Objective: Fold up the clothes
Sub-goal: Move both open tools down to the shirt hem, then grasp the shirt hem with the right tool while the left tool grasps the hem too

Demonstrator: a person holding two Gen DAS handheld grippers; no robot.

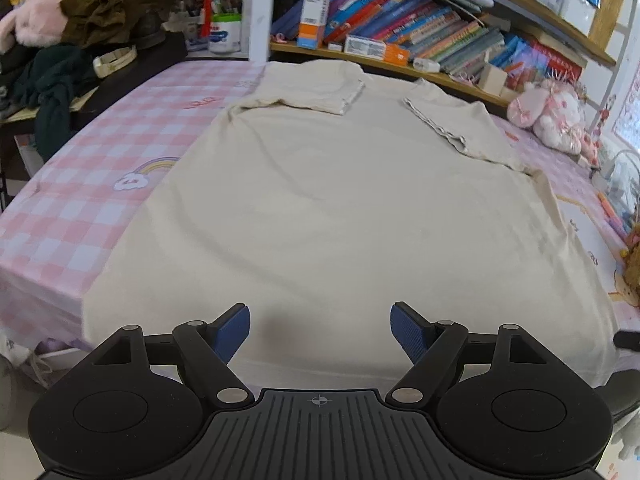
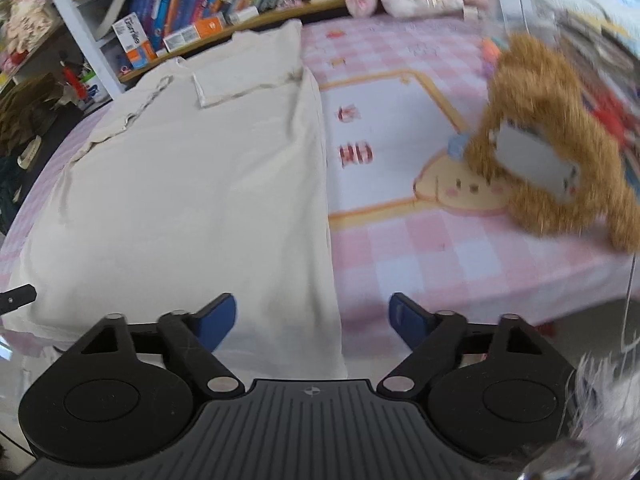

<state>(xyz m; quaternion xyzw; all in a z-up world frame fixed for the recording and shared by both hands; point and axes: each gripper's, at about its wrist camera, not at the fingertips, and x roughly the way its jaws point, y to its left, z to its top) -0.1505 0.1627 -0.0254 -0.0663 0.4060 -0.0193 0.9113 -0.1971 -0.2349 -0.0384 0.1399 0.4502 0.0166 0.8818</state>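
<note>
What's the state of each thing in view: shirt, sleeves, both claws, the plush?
left claw: open, empty, over the shirt's near hem
right claw: open, empty, at the shirt's near right corner
cream shirt: flat on the bed, body not yet folded
left sleeve: folded inward onto the body
right sleeve: folded inward onto the body
brown plush: on the checked sheet, clear of the shirt, blurred
</note>
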